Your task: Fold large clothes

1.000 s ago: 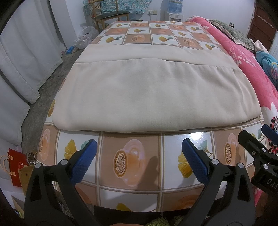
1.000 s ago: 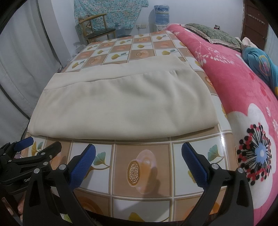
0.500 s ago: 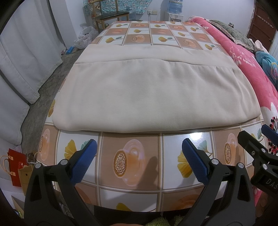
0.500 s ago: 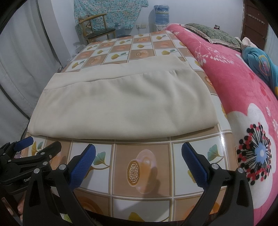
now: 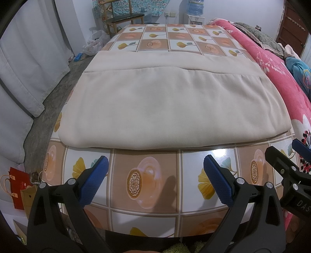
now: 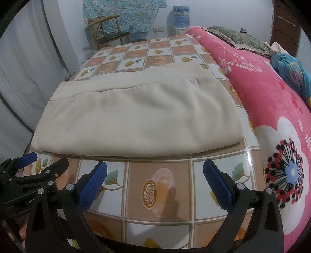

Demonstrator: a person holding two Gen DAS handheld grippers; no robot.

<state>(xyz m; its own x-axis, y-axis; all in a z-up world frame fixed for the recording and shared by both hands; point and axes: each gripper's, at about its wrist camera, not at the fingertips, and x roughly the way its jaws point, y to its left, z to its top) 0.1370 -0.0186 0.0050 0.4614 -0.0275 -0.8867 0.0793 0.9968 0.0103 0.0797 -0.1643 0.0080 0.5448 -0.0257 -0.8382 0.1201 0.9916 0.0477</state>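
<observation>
A large beige garment (image 5: 171, 105) lies folded flat in a wide rectangle on the table with the patterned tile cloth (image 5: 147, 181). It also shows in the right wrist view (image 6: 140, 118). My left gripper (image 5: 155, 165) is open and empty, hovering over the near table edge just short of the garment's near fold. My right gripper (image 6: 155, 167) is open and empty, beside it to the right, also short of the fold. Each gripper shows at the edge of the other's view, the right one (image 5: 291, 171) and the left one (image 6: 29, 175).
A bed with a pink floral blanket (image 6: 276, 93) runs along the table's right side. Grey curtains (image 5: 25, 58) hang on the left. A wooden chair (image 6: 108, 33) and a water bottle (image 6: 180, 17) stand beyond the far end. Paper bags (image 5: 19, 186) sit on the floor, lower left.
</observation>
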